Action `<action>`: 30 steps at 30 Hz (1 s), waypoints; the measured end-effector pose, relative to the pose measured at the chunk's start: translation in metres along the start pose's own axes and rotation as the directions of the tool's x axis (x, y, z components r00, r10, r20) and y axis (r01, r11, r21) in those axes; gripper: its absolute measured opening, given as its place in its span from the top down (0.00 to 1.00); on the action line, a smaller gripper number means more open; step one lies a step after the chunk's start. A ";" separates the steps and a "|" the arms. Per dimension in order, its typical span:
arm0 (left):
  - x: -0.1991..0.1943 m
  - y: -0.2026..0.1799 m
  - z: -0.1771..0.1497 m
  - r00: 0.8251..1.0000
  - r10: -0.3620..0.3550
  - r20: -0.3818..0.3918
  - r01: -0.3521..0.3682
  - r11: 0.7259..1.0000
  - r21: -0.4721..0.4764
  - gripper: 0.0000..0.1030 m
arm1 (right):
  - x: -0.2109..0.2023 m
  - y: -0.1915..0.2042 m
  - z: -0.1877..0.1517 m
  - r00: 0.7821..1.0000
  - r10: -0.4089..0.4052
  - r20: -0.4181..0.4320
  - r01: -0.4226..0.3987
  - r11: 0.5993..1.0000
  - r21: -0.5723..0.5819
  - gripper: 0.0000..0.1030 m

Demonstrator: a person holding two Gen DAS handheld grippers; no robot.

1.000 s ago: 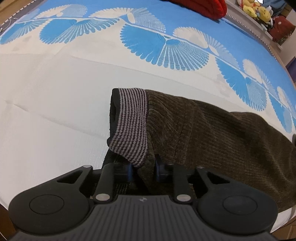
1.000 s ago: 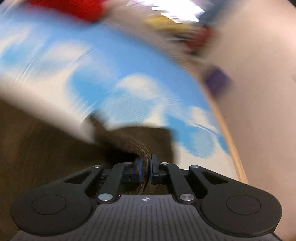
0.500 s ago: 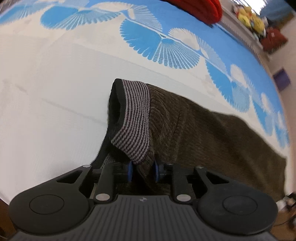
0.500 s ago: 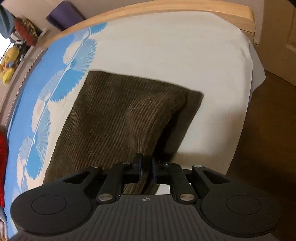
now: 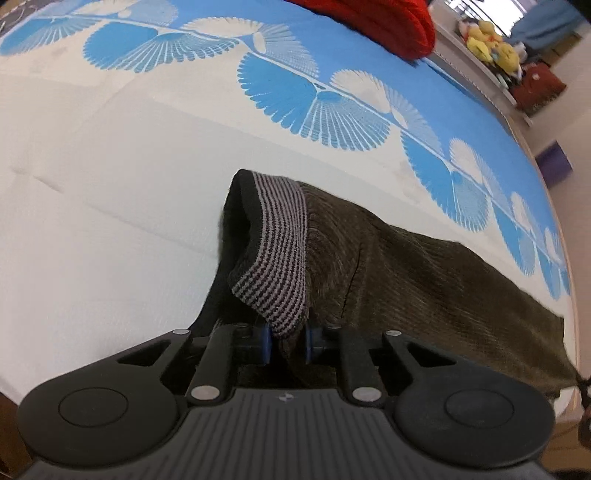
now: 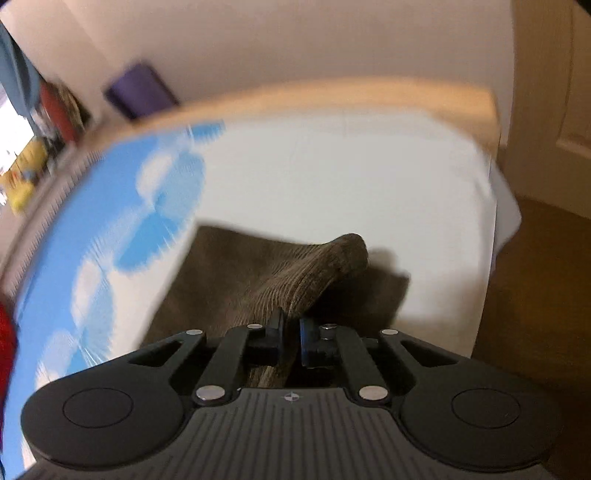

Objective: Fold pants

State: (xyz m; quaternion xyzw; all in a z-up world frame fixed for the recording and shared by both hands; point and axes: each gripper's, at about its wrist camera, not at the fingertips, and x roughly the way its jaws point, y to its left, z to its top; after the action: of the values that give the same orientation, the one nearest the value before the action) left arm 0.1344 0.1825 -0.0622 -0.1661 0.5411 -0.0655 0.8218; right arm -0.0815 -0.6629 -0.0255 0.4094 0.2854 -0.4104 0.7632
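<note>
A pair of brown corduroy pants (image 5: 424, 273) is spread across the white part of a bed (image 5: 110, 229) whose cover carries a blue fan pattern farther back. The striped grey waistband (image 5: 277, 254) is raised off the bed and is pinched between the fingers of the left gripper (image 5: 287, 338), which is closed on it; the blue pads press the fabric from both sides. From there the pants run away to the right toward the bed's wooden edge.

In the right wrist view, which is motion-blurred, the right gripper (image 6: 290, 338) is closed on a bunched ridge of corduroy at the other end of the pants (image 6: 236, 273). A rounded hump of cloth stands up ahead of the fingers, while the layer beneath lies flat on the bed near its corner. Whether this is a hem or an already doubled edge cannot be told.

The step in hand is judged to be a lengthwise fold, with both ends held and 1 end being carried. For the next move, the right-held end would need to be brought over toward the waistband while the left grip is kept steady, so that the edges meet squarely. The cloth should be kept lightly taut, since slack corduroy may bunch. Release is called for only once the layers lie flat.

A red bundle (image 5: 373, 18) and yellow plush toys (image 5: 491, 40) lie well apart from the pants.
</note>
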 end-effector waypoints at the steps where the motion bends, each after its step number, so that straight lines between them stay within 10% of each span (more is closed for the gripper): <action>1: 0.001 0.003 -0.002 1.000 0.012 -0.019 -0.012 1.000 0.004 0.82 | 0.000 0.002 0.000 1.000 -0.013 0.008 0.013 1.000 -0.018 0.93; 7: 0.008 0.011 -0.009 0.991 0.097 -0.097 -0.091 0.994 0.061 0.59 | 0.038 -0.023 -0.015 0.957 -0.201 -0.208 0.199 0.979 -0.031 0.81; 11: -0.026 0.004 -0.007 0.983 0.148 0.106 -0.157 0.984 0.088 0.56 | 0.016 -0.010 -0.008 0.958 -0.281 -0.049 0.274 0.955 -0.113 0.68; 16: -0.043 -0.045 -0.020 0.905 0.163 0.392 -0.306 0.890 0.337 0.77 | -0.016 0.011 -0.005 0.970 -0.219 0.104 0.236 0.955 -0.182 0.63; 18: -0.025 -0.054 -0.023 0.925 0.145 0.351 -0.292 0.862 0.414 0.85 | -0.021 0.020 -0.009 0.987 -0.138 0.087 0.155 0.959 -0.236 0.60; 21: 0.026 -0.047 -0.020 0.925 0.333 0.185 -0.381 0.804 0.456 0.87 | -0.021 0.032 -0.020 0.999 -0.051 0.016 0.054 0.947 -0.317 0.58; 23: 0.038 -0.036 -0.017 0.923 0.369 0.105 -0.379 0.829 0.411 0.87 | -0.018 0.037 -0.029 0.998 -0.026 -0.053 0.006 0.937 -0.349 0.56; 30: 0.013 -0.056 -0.001 0.938 0.239 0.250 -0.319 0.878 0.357 0.85 | -0.010 0.036 -0.041 0.985 -0.036 -0.170 -0.027 0.934 -0.357 0.55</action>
State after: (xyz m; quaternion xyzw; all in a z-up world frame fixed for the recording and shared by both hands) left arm 0.1432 0.1261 -0.0547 0.0760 0.4504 -0.0359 0.8889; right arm -0.0596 -0.6122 -0.0243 0.2972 0.4217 -0.3162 0.7961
